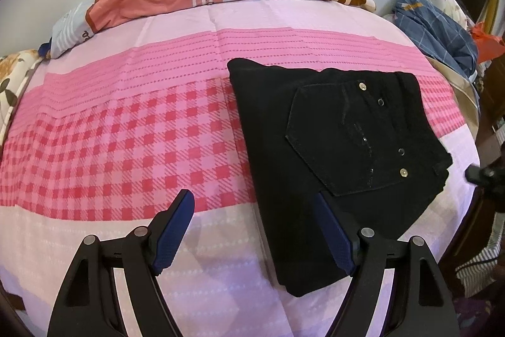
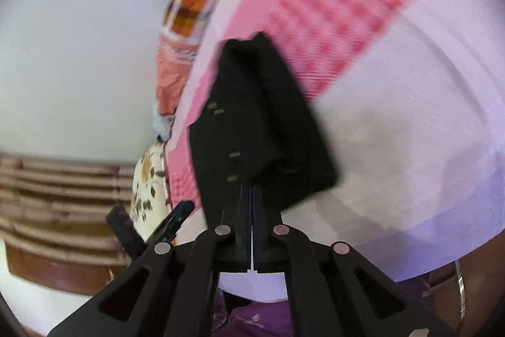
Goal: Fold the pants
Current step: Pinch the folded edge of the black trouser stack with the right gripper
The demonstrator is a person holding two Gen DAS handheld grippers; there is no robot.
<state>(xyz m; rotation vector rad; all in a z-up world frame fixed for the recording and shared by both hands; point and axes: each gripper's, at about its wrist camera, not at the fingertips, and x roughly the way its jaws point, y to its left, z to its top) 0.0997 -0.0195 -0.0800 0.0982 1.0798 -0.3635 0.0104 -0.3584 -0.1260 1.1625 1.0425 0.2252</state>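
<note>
Left wrist view: folded black pants (image 1: 331,147) lie flat; left jaws apart, right jaws together.

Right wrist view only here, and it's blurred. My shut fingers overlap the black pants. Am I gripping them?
Observer: No. The left wrist view shows the right gripper apart from the black pants, with pale bedsheet between them.
Operator: Left gripper?
Observer: Left gripper is open and empty, by the pants' near edge.
Operator: How do the pants lie?
Observer: Flat folded rectangle, back pocket facing up.
</note>
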